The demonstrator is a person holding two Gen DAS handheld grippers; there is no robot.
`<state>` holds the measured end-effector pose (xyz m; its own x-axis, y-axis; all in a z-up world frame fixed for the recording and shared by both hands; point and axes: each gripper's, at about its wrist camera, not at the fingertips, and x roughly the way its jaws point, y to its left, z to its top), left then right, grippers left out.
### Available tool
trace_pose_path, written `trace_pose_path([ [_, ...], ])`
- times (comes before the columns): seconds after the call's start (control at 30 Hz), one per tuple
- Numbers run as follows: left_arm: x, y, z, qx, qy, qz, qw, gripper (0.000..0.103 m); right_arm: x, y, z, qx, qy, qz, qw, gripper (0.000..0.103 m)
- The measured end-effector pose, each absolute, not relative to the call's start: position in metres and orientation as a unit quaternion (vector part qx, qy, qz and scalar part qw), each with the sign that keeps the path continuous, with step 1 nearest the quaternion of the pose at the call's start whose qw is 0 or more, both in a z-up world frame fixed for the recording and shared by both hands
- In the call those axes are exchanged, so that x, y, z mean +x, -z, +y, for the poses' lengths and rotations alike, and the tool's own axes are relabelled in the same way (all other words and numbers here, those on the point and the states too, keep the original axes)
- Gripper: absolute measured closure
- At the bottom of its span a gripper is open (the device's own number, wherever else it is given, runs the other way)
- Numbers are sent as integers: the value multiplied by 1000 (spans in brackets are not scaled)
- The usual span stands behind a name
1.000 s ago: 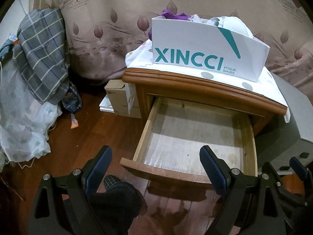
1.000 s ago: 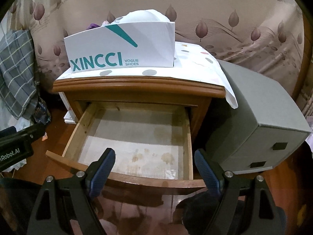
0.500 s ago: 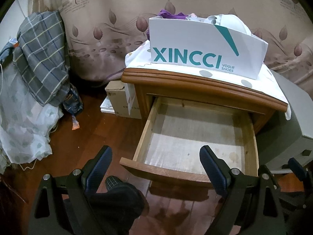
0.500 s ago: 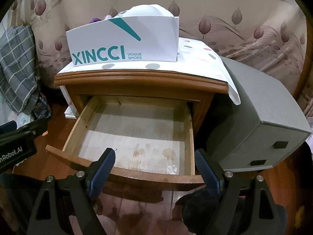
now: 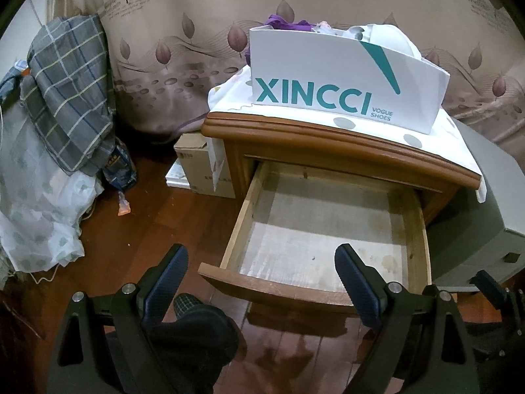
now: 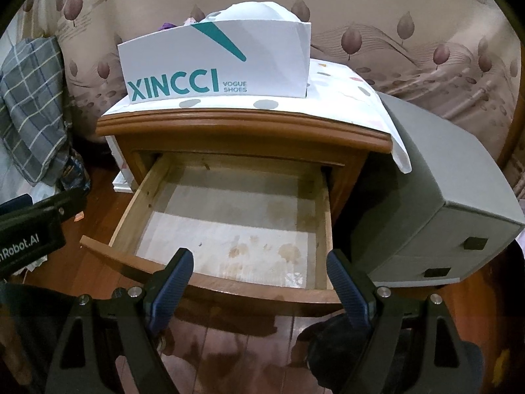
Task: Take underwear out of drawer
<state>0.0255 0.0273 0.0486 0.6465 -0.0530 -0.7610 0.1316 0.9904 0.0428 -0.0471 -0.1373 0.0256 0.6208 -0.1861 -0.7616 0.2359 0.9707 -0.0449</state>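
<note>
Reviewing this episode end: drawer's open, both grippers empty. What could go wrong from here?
1. The drawer sticks far out of the nightstand; a gripper or leg could knock its front edge.
2. Clothes heap above the rim of the shoe box; a bump could spill them.
3. Left gripper and right gripper sit close; they may collide.

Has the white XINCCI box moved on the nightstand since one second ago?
No. The XINCCI box sits at the same spot on the dotted cloth; only the cameras shifted slightly.
</note>
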Motion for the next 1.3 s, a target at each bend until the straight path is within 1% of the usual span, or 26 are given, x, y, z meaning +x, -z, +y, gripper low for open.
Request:
trace_pose_path([
  [0.7,34,-44,26,36,55,428,901,14,-42,-22,-133,23,108,426,898,18],
  [1.3,31,-42,27,35,58,420,905,14,-40,-19,-130,23,103,432,896,18],
])
